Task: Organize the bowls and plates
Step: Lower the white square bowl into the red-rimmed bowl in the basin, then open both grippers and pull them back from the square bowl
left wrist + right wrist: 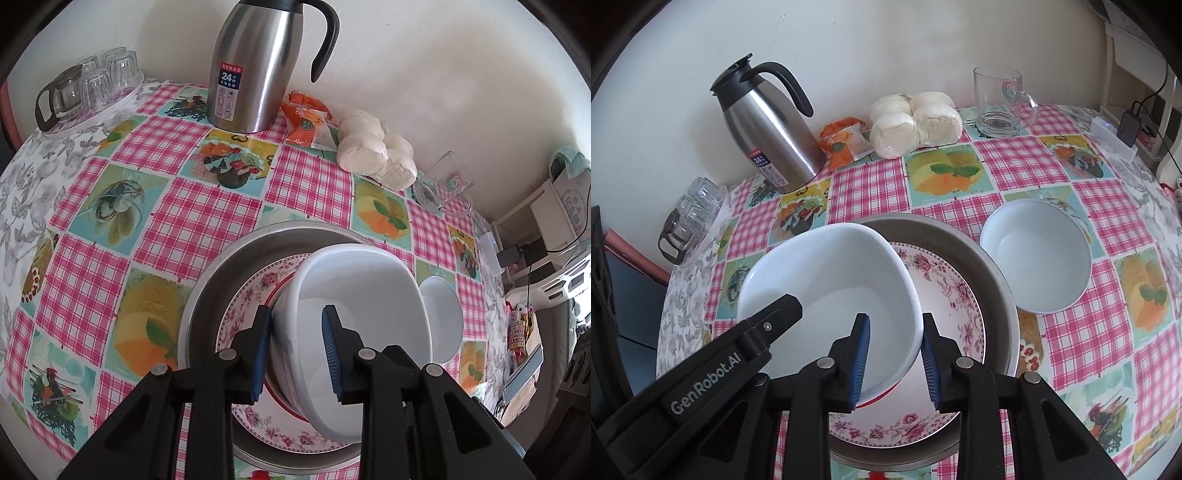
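A large white bowl (365,295) (827,288) is tilted over a floral plate (255,291) (945,288) that lies in a steel basin (207,295) (990,258). My left gripper (295,350) straddles the bowl's left rim, jaws apart. My right gripper (895,363) straddles its right rim, jaws apart, fingers not pressing. The left gripper also shows in the right wrist view (761,332) at the bowl's left edge. A smaller white bowl (443,317) (1036,256) stands on the table to the right of the basin.
A steel thermos jug (255,62) (764,125), orange snack packets (306,122) (842,142), bagged buns (376,151) (916,123) and a glass mug (443,182) (999,101) stand along the back wall. A tray of glasses (88,88) (690,218) stands at the left corner.
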The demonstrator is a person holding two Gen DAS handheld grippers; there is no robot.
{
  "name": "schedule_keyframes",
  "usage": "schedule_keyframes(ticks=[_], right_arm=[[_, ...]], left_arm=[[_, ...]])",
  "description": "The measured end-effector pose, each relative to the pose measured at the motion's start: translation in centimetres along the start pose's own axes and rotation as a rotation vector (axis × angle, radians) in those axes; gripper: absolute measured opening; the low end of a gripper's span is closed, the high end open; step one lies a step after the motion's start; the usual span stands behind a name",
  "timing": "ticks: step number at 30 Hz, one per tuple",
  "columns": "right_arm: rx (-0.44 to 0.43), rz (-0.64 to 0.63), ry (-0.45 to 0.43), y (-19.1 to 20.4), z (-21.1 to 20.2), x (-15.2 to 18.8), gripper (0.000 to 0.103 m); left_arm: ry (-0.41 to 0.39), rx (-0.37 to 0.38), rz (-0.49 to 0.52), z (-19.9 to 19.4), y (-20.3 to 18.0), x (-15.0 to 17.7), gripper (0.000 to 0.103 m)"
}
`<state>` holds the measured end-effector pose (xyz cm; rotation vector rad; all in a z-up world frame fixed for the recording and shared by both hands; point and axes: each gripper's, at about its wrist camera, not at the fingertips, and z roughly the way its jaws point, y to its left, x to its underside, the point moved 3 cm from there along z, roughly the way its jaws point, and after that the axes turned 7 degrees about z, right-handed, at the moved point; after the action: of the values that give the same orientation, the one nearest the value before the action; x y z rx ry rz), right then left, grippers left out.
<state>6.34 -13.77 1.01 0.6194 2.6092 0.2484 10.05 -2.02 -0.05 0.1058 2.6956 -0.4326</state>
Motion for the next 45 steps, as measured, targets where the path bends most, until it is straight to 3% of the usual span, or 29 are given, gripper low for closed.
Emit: schedule_keyframes(ticks=[4,8,21,23,30,33,37,45], right_arm=[[-0.008,0.011,0.033,0.0,0.5,0.1,0.039],[0.009,-0.003,0.049,0.3,0.9,0.4,0.041],[0.014,-0.020,0.017,0.7,-0.7,-0.1,0.046],[0.019,-0.021,0.003,0.7,-1.3,-0.3,0.047],[0.044,-0.012,-0.036,0.5,-2.3,-0.9,0.067],[0.055,-0.012,-0.039,0.4,-2.3,-1.0,0.071],[0.066,-0.017,-0.050,0.3,-2.3,-1.1,0.078],[0.094,-0.027,-0.076,0.0,-2.3,-1.2,0.098]], left_arm=[[0.002,0.006,0.013,0.0,-0.3,0.1,0.037],[0.009,0.007,0.024,0.0,-0.7,0.1,0.044],[-0.045,0.028,0.017,-2.4,-0.7,-0.3,0.046],[-0.062,0.027,0.015,-3.0,-0.7,-0.5,0.054],[-0.077,-0.004,-0.007,-3.6,0.1,-0.7,0.066],[-0.077,-0.044,-0.008,-3.6,0.4,-0.7,0.068],[-0.088,-0.073,-0.019,-3.6,1.0,-0.7,0.081],[-0.101,-0.153,-0.020,-3.5,1.8,-0.8,0.089]])
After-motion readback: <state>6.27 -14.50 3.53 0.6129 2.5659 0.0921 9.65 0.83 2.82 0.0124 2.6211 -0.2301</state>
